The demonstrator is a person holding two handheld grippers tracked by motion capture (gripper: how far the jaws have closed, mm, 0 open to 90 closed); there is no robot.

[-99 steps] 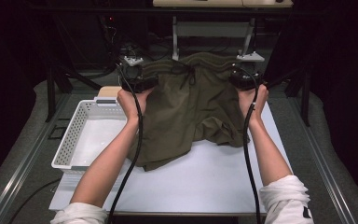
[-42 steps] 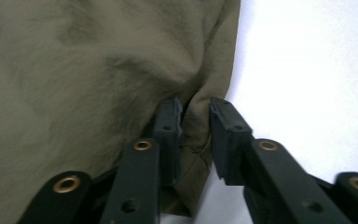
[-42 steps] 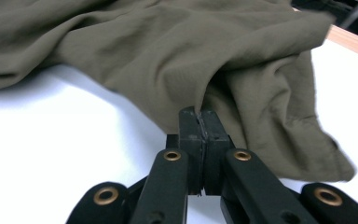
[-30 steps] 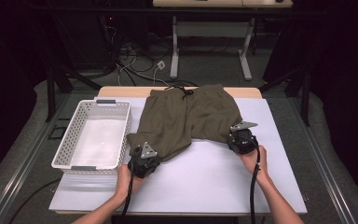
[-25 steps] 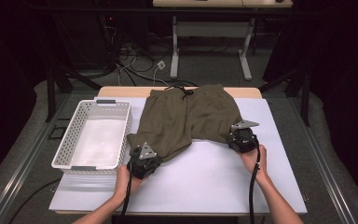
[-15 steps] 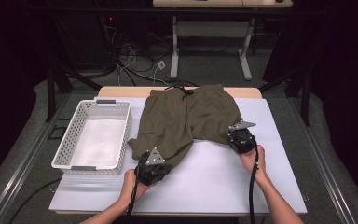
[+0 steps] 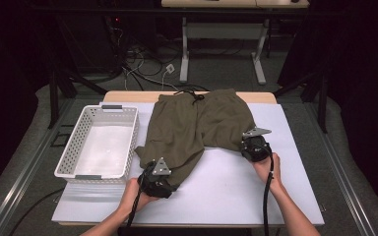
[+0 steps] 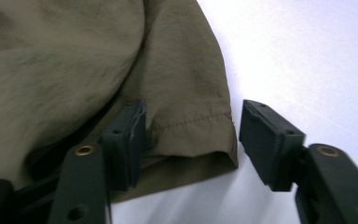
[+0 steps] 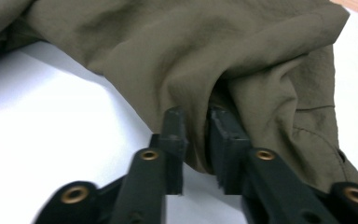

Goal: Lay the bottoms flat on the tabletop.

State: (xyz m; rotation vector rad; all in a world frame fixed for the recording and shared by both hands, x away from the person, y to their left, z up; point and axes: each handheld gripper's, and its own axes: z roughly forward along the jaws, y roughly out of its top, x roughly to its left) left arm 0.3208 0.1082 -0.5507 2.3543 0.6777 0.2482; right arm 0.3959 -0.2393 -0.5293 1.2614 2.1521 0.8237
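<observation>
Olive green shorts [image 7: 192, 128] lie spread flat on the white table [image 7: 236, 196], waistband at the far edge. My left gripper [image 7: 164, 172] sits at the hem of the left leg. Its jaws have just been opening and stand open [image 8: 191, 135]; the hem [image 8: 186, 140] lies between them, against one pad and clear of the other. My right gripper [image 7: 249, 141] is at the right leg's hem. Its jaws [image 9: 196, 135] have just been easing apart, but a bunched fold of the shorts [image 9: 242, 56] still fills the narrow gap and touches both pads.
A white perforated basket [image 7: 133, 142] stands to the left of the shorts, close to their left leg. Bare white table surface lies between my hands and along the near edge. Cables and desk legs [image 7: 184, 54] are on the floor beyond the table.
Both grippers came from the far end of the table to the near hems, and the shorts now lie flat. In the last second the left gripper shifted slightly right; the right one kept still.
</observation>
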